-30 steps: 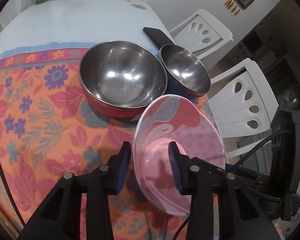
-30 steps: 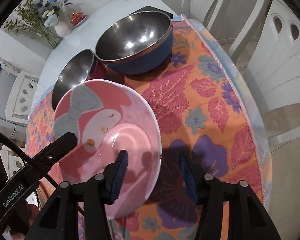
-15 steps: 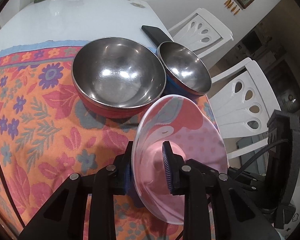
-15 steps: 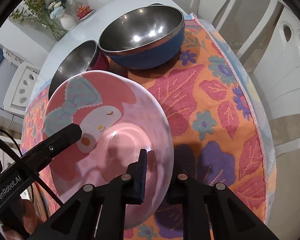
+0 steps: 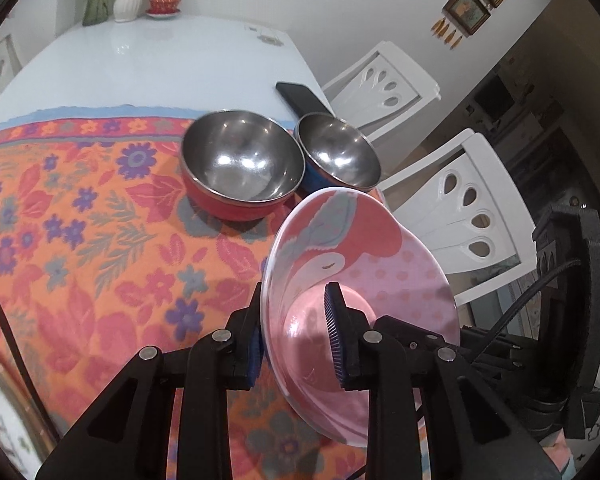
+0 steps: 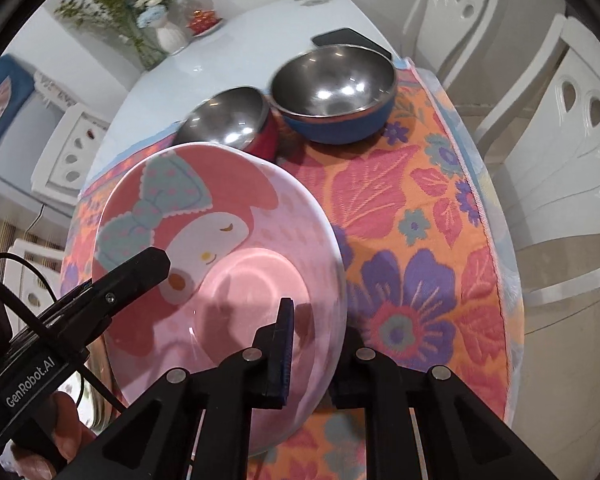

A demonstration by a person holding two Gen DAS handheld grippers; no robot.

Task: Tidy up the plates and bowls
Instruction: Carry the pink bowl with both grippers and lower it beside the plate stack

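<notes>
We see both claws clamped on the same pink bowl (image 5: pixel 360 280), held tilted in the air above the near end of the tabletop (image 5: pixel 160 64). The left claw (image 5: pixel 296 344) grips one side of the rim, one pad inside the bowl and the other against its outer wall. The right claw (image 6: pixel 312 344) pinches the opposite side of the rim the same way. In the right wrist view the left claw's black finger crosses the bowl's left edge.

The pink bowl is wide and shallow-sloped, with a white rim, a plain pink well, and a cartoon face with a grey-blue bow printed on the inside wall.

Beneath it lies an orange floral cloth (image 5: pixel 80 220) with a blue border, covering the near part of the tabletop.

Further along the cloth stand two steel-lined bowls, touching or nearly so: a red-sided bowl (image 5: pixel 242 164) and a blue-sided bowl (image 5: pixel 336 152). Both are upright and empty.

Just behind the blue-sided bowl a dark phone (image 5: pixel 300 96) lies flat on bare white tabletop.

At the far end stand a white vase (image 5: pixel 126 0) with flowers and a small red lidded dish (image 5: pixel 164 2).

White chairs (image 5: pixel 472 208) line the tabletop's side.
</notes>
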